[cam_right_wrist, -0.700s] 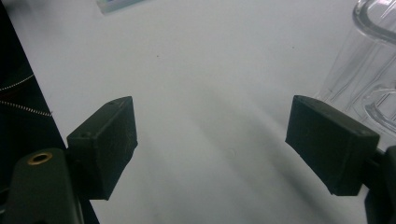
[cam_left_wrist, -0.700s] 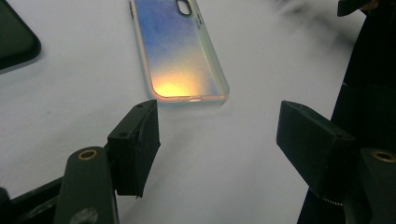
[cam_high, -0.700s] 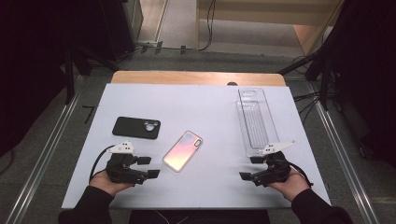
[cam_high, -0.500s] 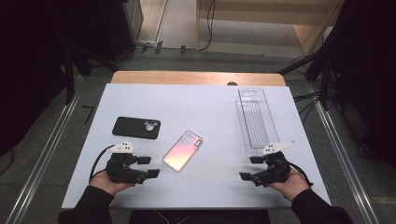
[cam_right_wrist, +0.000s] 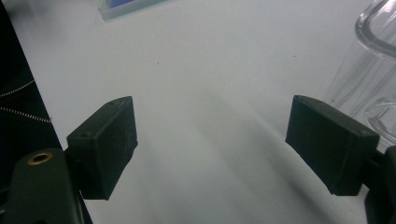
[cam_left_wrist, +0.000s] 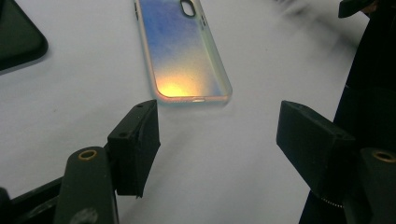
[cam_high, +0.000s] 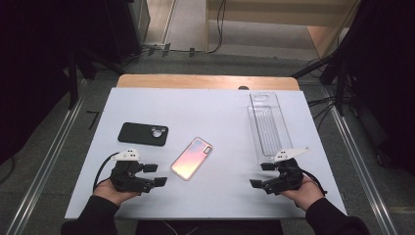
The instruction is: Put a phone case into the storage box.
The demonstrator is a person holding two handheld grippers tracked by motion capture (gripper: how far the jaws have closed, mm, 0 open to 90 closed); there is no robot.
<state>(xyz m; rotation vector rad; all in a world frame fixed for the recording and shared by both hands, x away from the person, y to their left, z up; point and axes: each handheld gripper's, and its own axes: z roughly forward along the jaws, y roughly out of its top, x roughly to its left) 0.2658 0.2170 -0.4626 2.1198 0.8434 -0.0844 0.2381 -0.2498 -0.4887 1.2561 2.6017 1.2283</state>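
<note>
The left gripper [cam_high: 155,175] rests on the near-left of the bench [cam_high: 215,107], jaws spread wide and empty, with the iridescent phone case [cam_high: 192,158] lying just ahead of it and toward the middle; in the left gripper view the case's short near end sits between and beyond the jaws. The case's long axis runs diagonally, from near-left to far-right. The right gripper [cam_high: 259,175], also gaping and holding nothing, sits well apart from it, beside a clear plastic tray [cam_high: 268,125]. A black phone case [cam_high: 143,133] lies farther back on the left. The left hand is likely the nearer. The white bench stands in a dim room with cables on the floor.
</note>
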